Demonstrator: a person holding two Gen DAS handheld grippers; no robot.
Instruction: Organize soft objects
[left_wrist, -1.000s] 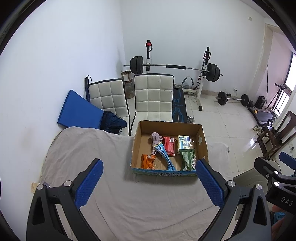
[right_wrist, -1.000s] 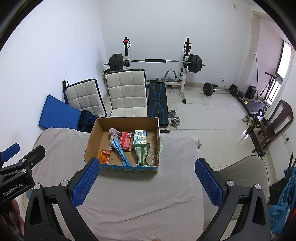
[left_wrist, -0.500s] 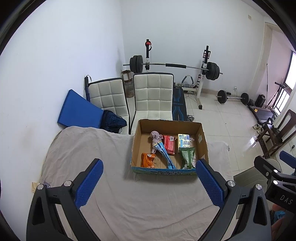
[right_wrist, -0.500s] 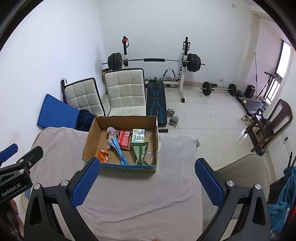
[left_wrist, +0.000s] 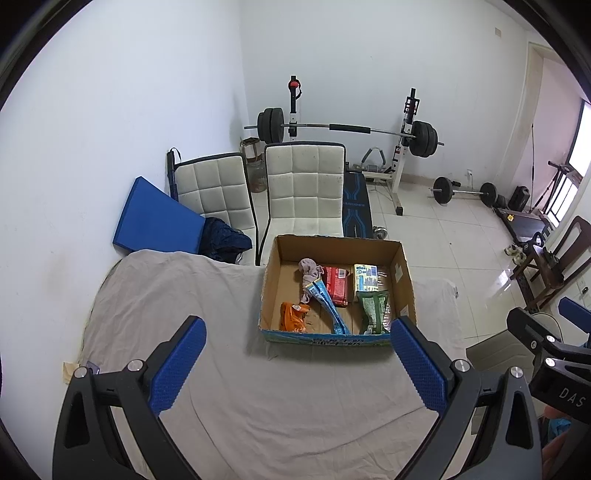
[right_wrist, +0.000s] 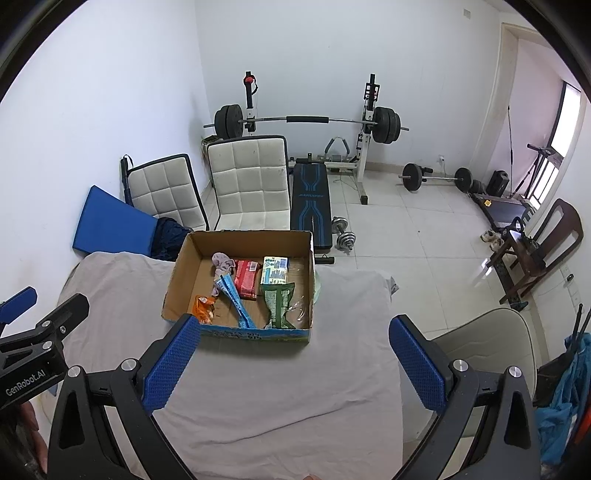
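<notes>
Table: your cloth-covered table (left_wrist: 258, 406) fills the lower half of both views.
Box: the open cardboard box (left_wrist: 338, 334) sits mid-frame on the cloth, ahead of both grippers.
Left gripper: your left gripper (left_wrist: 295, 350) hangs above the cloth, fingers spread wide, holding nothing.
Right gripper: your right gripper (right_wrist: 295, 350) is likewise released and empty.
Contents: inside the box lie a green packet (left_wrist: 375, 308), a red packet (left_wrist: 338, 284), a blue wrapper (left_wrist: 328, 304), an orange packet (left_wrist: 292, 315) and a grey sock (left_wrist: 309, 269).
</notes>
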